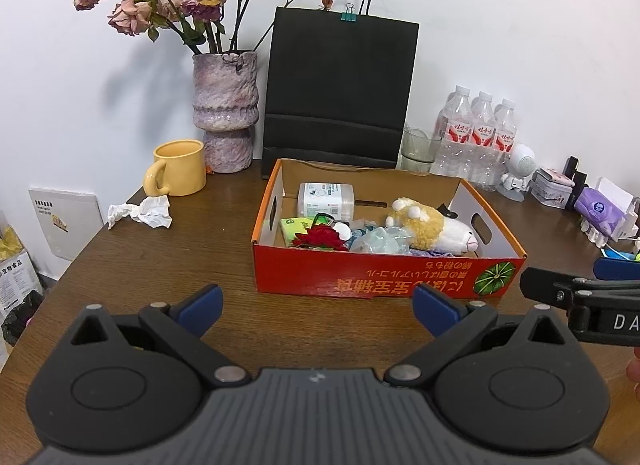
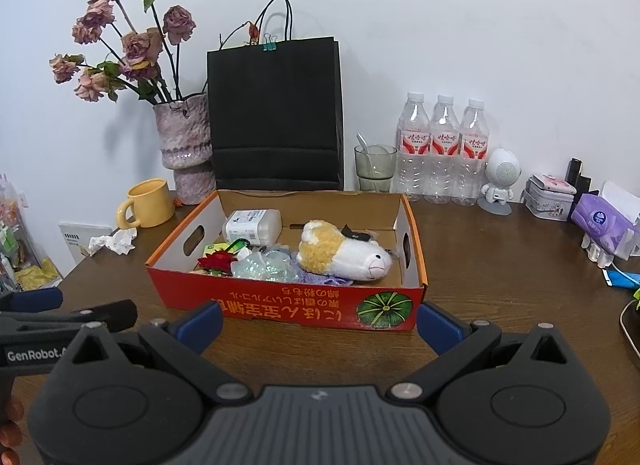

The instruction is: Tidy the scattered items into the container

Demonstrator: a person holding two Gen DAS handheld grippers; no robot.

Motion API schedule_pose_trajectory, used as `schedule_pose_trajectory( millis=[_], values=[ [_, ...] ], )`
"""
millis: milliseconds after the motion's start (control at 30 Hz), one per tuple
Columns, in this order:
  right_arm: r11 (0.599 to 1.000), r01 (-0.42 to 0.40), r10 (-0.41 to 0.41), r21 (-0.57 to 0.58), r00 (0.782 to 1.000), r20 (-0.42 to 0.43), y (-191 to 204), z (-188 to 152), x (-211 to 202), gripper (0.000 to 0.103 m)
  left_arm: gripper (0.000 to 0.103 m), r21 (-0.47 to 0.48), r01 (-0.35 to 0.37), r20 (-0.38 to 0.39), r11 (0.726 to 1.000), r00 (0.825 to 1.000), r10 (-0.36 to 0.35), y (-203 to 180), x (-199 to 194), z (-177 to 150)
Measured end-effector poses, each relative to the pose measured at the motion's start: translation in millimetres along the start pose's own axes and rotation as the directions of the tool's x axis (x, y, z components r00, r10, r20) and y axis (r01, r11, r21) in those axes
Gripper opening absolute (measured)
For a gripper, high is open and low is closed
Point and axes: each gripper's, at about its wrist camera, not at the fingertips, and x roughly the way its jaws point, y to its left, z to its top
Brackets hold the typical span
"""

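Note:
A red cardboard box point(image 1: 360, 281) point(image 2: 256, 305) stands on the brown table. In it lie a yellow-and-white plush toy point(image 1: 434, 225) point(image 2: 344, 251), a white plastic tub point(image 1: 326, 199) point(image 2: 252, 227), a red fabric rose point(image 1: 320, 239) point(image 2: 216, 263), a green packet point(image 1: 294, 225) and a clear crumpled bag point(image 1: 378, 243) point(image 2: 264, 267). My left gripper point(image 1: 318, 311) is open and empty, just in front of the box. My right gripper point(image 2: 320, 325) is open and empty, at the box's front wall. A crumpled white tissue point(image 1: 140, 213) point(image 2: 114, 243) lies left of the box.
Behind the box stand a yellow mug point(image 1: 178, 169) point(image 2: 148, 203), a vase of dried roses point(image 1: 226, 105), a black paper bag point(image 1: 336, 93), a glass point(image 2: 374, 167) and three water bottles point(image 2: 442, 149). A small white robot figure point(image 2: 498, 181), tins and a purple tissue pack point(image 2: 600, 223) crowd the right.

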Motion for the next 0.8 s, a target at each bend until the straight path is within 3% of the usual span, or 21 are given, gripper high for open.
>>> schedule_pose_trajectory(
  millis=[667, 800],
  values=[
    [1.0, -0.002, 0.002, -0.003, 1.0, -0.003, 0.1, -2.1, -0.2, 0.103, 0.103, -0.009, 0.004, -0.011, 1.0, 1.0, -0.005, -2.5, 3.0, -3.9],
    [1.0, -0.002, 0.002, -0.003, 1.0, -0.004, -0.3, -2.8, -0.2, 0.103, 0.103, 0.005, -0.008, 0.021, 1.0, 1.0, 0.008, -4.4, 1.0, -5.1]
  ],
)
